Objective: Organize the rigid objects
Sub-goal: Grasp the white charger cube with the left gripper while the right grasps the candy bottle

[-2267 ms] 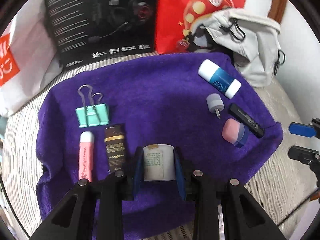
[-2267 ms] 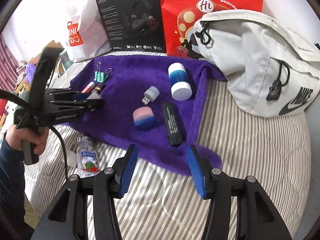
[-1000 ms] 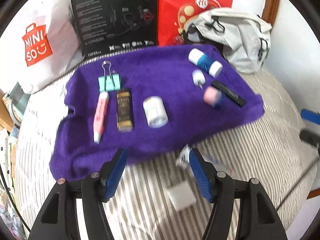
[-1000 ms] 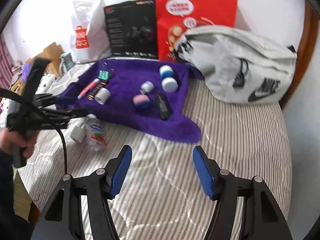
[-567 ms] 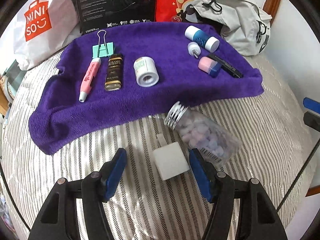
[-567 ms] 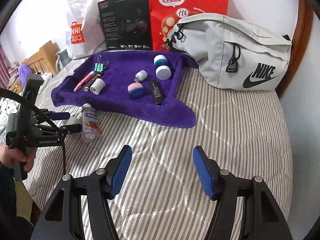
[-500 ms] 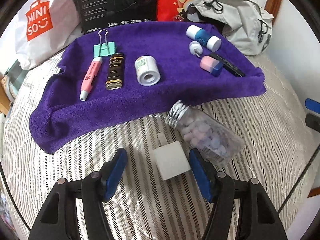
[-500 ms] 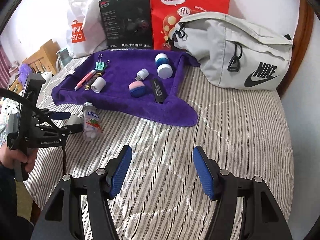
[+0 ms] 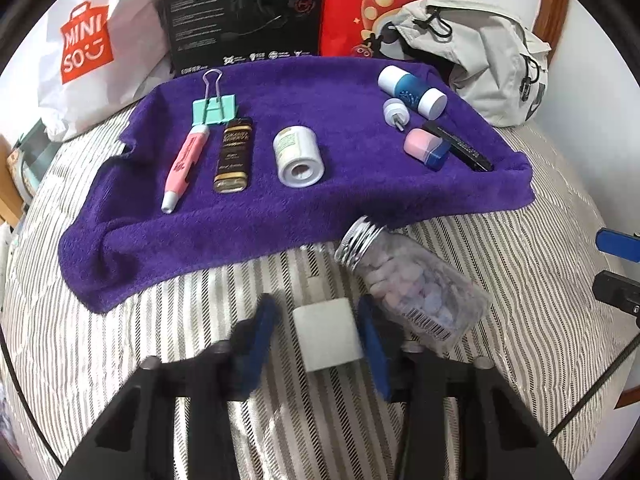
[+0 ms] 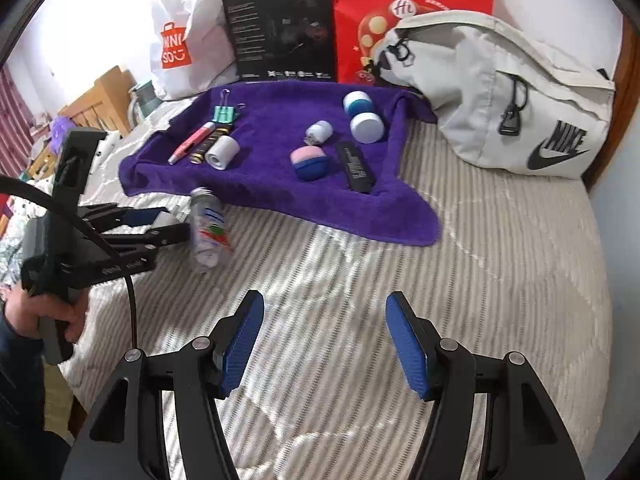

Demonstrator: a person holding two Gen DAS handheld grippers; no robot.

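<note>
A white cube charger (image 9: 326,340) lies on the striped bedspread between the blurred blue pads of my left gripper (image 9: 318,330). The jaws have narrowed around it, and a small gap still shows on the left side. A clear pill bottle (image 9: 412,280) with a silver cap lies just to its right. On the purple towel (image 9: 352,200) lie a mint binder clip (image 9: 214,110), a pink pen (image 9: 186,164), a brown tin (image 9: 234,156) and a white roll (image 9: 298,156). My right gripper (image 10: 324,344) hovers open over bare bedspread, holding nothing.
On the towel's right side lie a blue-white bottle (image 9: 412,90), a small white plug (image 9: 395,111), a pink-blue case (image 9: 424,148) and a black bar (image 9: 456,146). A white shopping bag (image 9: 84,44), a black box (image 9: 240,12), a red bag (image 9: 384,4) and a grey sling bag (image 10: 500,92) stand behind.
The left gripper let go of the white roll on the towel, pulled back to the bedspread and moved forward over the white cube, its jaws narrowing. The right gripper drew back and stayed open.
</note>
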